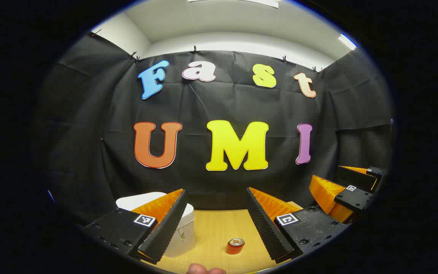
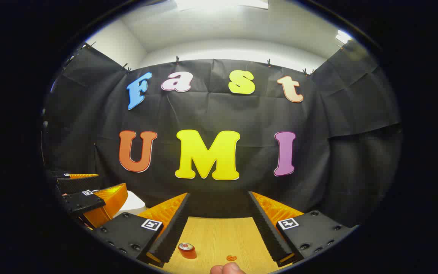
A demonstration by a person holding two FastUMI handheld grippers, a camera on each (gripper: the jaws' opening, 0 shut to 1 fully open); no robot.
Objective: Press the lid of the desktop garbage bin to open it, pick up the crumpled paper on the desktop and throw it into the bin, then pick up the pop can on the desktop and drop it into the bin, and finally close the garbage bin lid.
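Fingertips of a hand [image 1: 205,270] peep in at the bottom edge of the left gripper view, closest to the lens, and another fingertip [image 2: 226,268] sits likewise in the right gripper view. Just beyond, the left tongs [image 1: 215,213] stand spread wide with nothing between them, held level and well above the worktop [image 1: 215,228], pointing at the booth's back wall. The right tongs [image 2: 219,217] are spread the same way, empty and raised, level with the left pair and to the right of them.

Taking the garbage bin [image 1: 183,232] as landmark: it stands white on the worktop behind the left finger of the left tongs, its lid [image 1: 139,199] apparently down, though much of it is hidden. The pop can [image 1: 235,246] lies on its side on the wood, a little right of the bin and apart from it, between the two pairs of tongs. A small orange scrap [image 2: 231,257] lies further right of the bin, beyond the can. I cannot pick out the crumpled paper.

Risks, as I judge them: the can on its side may roll if nudged by a finger. A push on the lid that lands off-centre could shove or tip the light bin rather than release it. With both tongs so close together, they could knock each other when one reaches down.
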